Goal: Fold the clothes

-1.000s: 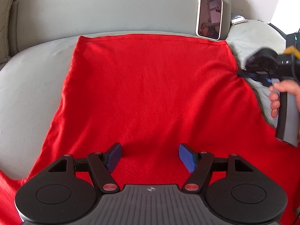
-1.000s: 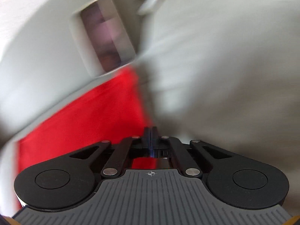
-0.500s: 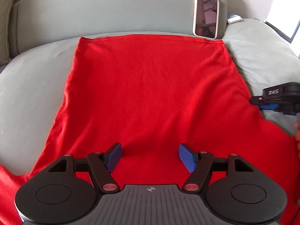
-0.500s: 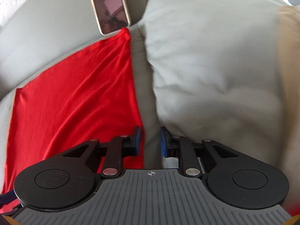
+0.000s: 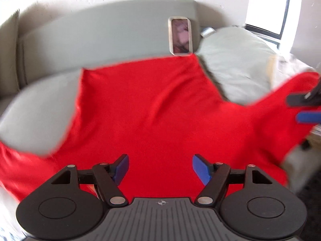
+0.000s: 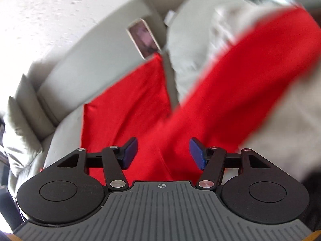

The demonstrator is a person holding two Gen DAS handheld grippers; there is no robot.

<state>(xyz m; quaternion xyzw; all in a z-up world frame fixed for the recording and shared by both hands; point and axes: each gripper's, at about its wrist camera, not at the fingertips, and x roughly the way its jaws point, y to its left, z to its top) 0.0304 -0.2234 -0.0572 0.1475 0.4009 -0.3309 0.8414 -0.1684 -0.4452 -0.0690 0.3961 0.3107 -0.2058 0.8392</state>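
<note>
A red garment lies spread on a grey sofa, and it fills the space straight ahead of the left gripper. The fingers of this gripper are spread wide, with nothing between them; only the flat cloth shows past the blue pads. To the left of the tool a sleeve reaches out and partly hangs over the seat edge. To the right the other sleeve runs toward the right gripper, which shows at the edge of the left view with its two fingers apart.

In the right wrist view, the right gripper is also spread wide and holds nothing. The cloth is directly in front of its pads, and a long red band, probably the sleeve, goes up and to the right from the tool, over a grey cushion. This part is blurred, so I cannot tell if the sleeve is lifted or only rests on the cushion. A phone leans on the sofa back, far ahead of both tools, touching the far hem of the garment.

In my judgement the folding is at its start: the garment is laid out flat and no fold is made yet. The step in hand seems to be the reach for the sleeves. The next move calls for each gripper to close on one layer near a sleeve or shoulder, and to carry it inward over the body without dragging the rest.
</note>
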